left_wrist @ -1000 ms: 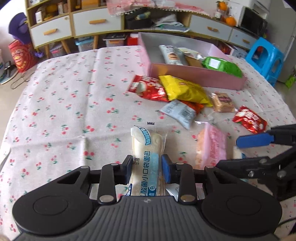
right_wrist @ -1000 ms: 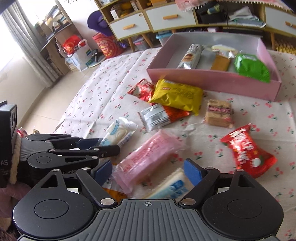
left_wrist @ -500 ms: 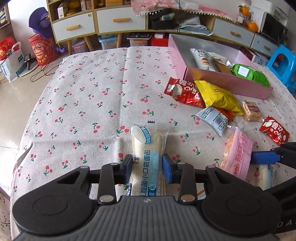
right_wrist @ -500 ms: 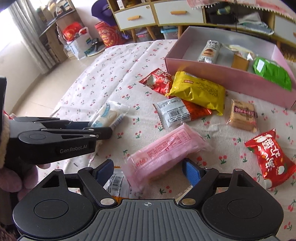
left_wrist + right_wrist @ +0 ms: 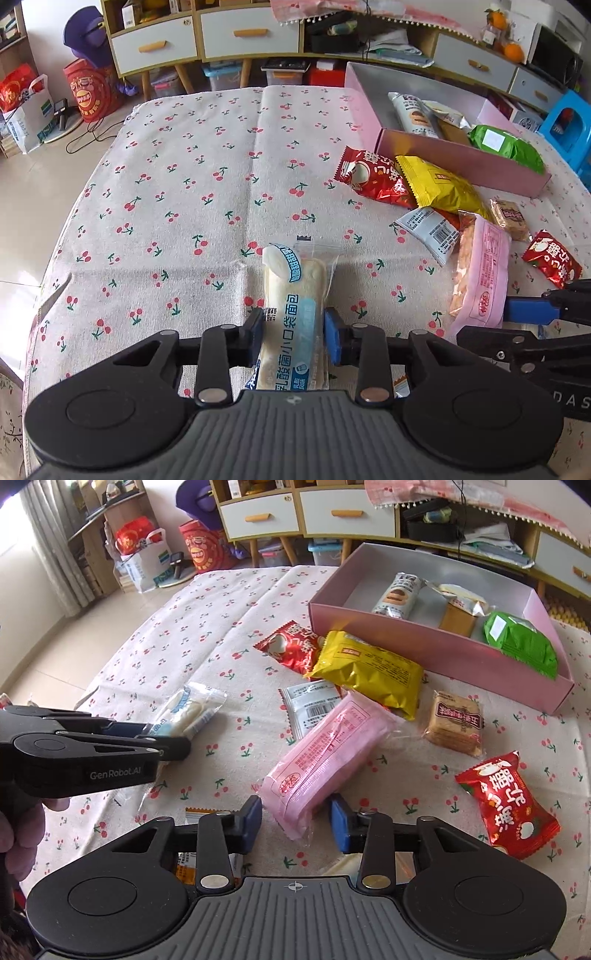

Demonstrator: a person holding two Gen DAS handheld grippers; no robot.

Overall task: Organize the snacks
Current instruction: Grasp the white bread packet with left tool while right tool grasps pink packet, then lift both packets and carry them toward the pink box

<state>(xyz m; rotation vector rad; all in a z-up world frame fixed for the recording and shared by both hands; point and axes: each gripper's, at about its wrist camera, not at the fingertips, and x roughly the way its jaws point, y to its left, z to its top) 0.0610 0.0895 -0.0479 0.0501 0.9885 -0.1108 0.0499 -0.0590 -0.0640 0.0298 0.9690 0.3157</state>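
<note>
My left gripper [image 5: 294, 334] is shut on a white and blue bread packet [image 5: 293, 310] and holds it above the cherry-print tablecloth [image 5: 184, 192]. My right gripper [image 5: 295, 821] is shut on one end of a pink snack packet [image 5: 325, 753], which is lifted and tilted. The bread packet also shows in the right wrist view [image 5: 188, 710], and the pink packet also shows in the left wrist view [image 5: 480, 273]. A pink box [image 5: 424, 646] at the back right holds several snacks.
Loose on the cloth lie a yellow bag [image 5: 369, 672], two red packets [image 5: 291, 646] [image 5: 508, 808], a grey packet [image 5: 310, 705] and a brown biscuit pack [image 5: 456, 723]. An orange packet [image 5: 188, 864] lies under my right gripper. Cabinets stand behind the table.
Both grippers have risen and pulled back with their packets. The right gripper has closed onto the pink packet and lifted it off the cloth.
</note>
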